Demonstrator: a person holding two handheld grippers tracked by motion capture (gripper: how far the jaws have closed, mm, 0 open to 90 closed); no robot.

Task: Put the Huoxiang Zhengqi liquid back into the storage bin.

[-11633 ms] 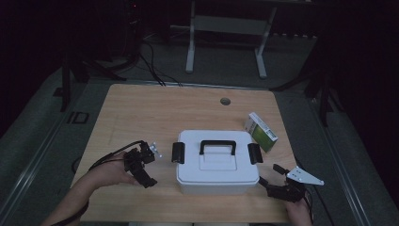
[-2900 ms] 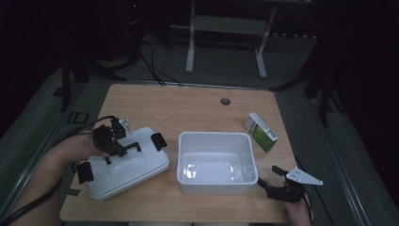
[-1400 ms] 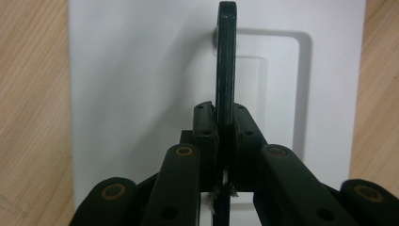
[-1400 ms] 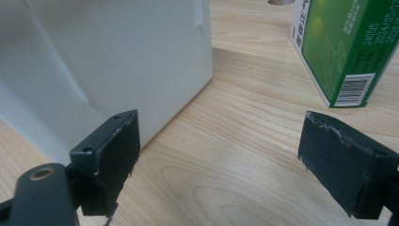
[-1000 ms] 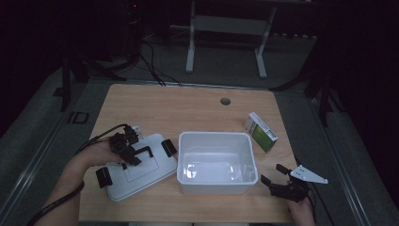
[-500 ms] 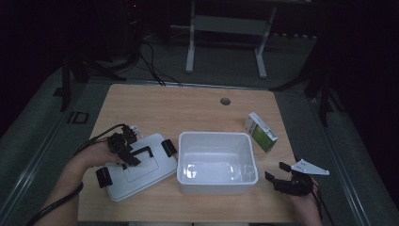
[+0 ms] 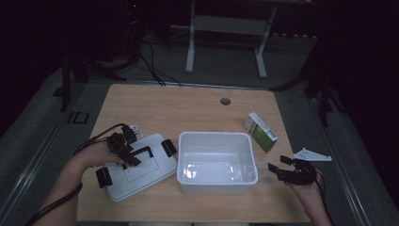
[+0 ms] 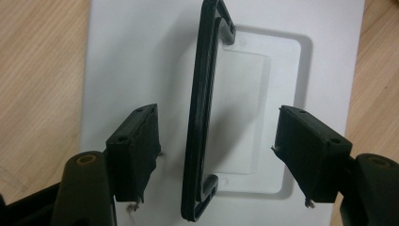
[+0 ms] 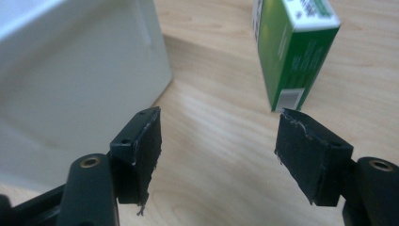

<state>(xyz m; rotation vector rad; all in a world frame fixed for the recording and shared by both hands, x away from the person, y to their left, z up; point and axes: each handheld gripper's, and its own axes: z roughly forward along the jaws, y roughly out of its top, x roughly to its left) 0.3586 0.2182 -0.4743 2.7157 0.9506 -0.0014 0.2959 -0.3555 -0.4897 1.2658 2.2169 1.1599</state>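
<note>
Left gripper [image 7: 123,148] over the white lid [image 7: 136,173], jaws spread wide to either side of the black handle [image 8: 204,113], touching neither face of it in the left gripper view. Lid flat on the wooden table [image 7: 188,106], at the left front, tilted off square, its right corner just beside the white box [image 7: 216,162]. Black latches [image 7: 168,147] at the two ends of the lid. Box open, standing near the table's front edge, centre. Right gripper [image 7: 288,170] low by the front right corner, jaws likewise apart and holding nothing, bare wood between them in the right gripper view. Box wall [image 9: 80,70] near the left jaw there, green and white carton [image 9: 294,52] beyond the right jaw, upright, apart from both. Carton [image 7: 260,132] close to the table's right edge, just beside the box's far right corner. Bare table across the far half, apart from a small round hole [image 7: 225,100].
</note>
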